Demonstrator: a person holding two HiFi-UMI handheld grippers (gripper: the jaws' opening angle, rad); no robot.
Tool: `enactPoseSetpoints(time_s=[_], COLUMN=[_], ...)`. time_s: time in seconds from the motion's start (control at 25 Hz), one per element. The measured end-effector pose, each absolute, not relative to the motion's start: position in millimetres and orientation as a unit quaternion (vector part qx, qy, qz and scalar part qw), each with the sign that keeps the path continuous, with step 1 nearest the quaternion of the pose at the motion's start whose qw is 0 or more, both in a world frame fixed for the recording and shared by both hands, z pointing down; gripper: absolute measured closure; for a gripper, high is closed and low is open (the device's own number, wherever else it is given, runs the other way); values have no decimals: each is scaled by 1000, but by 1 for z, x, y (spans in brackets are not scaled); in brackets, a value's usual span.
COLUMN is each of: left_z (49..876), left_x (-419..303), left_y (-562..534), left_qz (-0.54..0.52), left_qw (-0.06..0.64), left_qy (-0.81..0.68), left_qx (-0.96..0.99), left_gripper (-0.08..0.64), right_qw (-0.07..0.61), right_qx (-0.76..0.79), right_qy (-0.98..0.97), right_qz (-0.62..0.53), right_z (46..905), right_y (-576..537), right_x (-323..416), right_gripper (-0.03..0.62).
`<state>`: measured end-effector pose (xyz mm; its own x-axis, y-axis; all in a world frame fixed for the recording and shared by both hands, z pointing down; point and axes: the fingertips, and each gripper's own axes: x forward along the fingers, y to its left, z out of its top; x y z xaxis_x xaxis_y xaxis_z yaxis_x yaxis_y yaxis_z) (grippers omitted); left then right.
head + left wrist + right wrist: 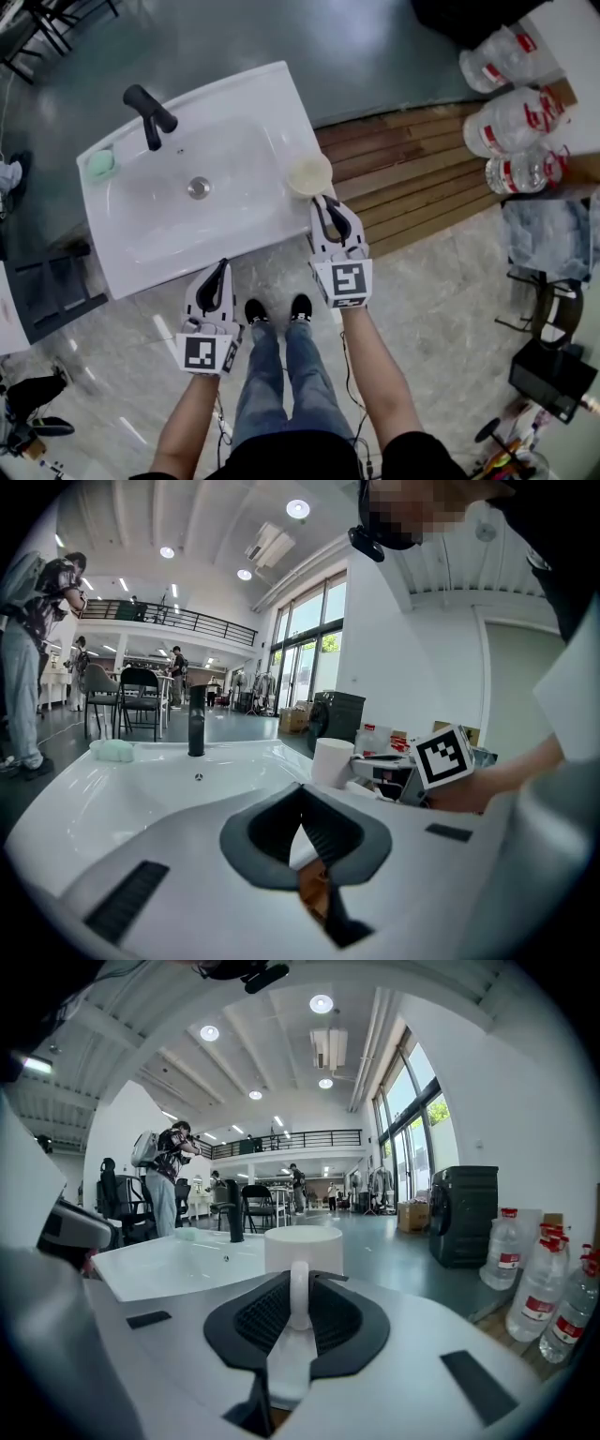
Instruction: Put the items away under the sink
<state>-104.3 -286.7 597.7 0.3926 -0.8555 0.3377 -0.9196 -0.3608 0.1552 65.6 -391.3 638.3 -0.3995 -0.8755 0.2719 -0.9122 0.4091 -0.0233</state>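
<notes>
Pinching the handle of the mug (308, 175) with the right claw (326, 208) at the right rim of the sink (169, 234), for lifting, with left claw (220, 274) closed, empty.

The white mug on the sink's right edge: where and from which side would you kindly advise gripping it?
By its handle, from the person's side. The mug stands upright with that thin vertical loop facing the person, narrow enough for jaws, unlike the wide round body. The right gripper grips it there.
</notes>
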Motion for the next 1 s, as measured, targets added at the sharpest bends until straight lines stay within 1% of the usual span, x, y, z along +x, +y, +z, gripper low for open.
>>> enactPoseSetpoints(time_s=[0.2, 0.44, 0.72, 1.0], left_z=[591, 588, 584, 580], left_x=[-107, -111, -109, -110], left_y=[-277, -263, -238, -204], left_qz=[96, 89, 88, 63], left_qw=[154, 149, 143, 131], left_qy=[-545, -550, -556, -568], left_qx=[819, 817, 814, 810], left_gripper=[553, 552, 552, 553], right_qw=[78, 63, -10, -28], right_qx=[538, 539, 531, 537], right_qy=[-834, -836, -844, -840], right_qz=[91, 82, 70, 73], right_z=[621, 591, 547, 560], right_y=[-380, -357, -302, -227], right_x=[62, 60, 55, 47], right_gripper=[540, 541, 541, 541])
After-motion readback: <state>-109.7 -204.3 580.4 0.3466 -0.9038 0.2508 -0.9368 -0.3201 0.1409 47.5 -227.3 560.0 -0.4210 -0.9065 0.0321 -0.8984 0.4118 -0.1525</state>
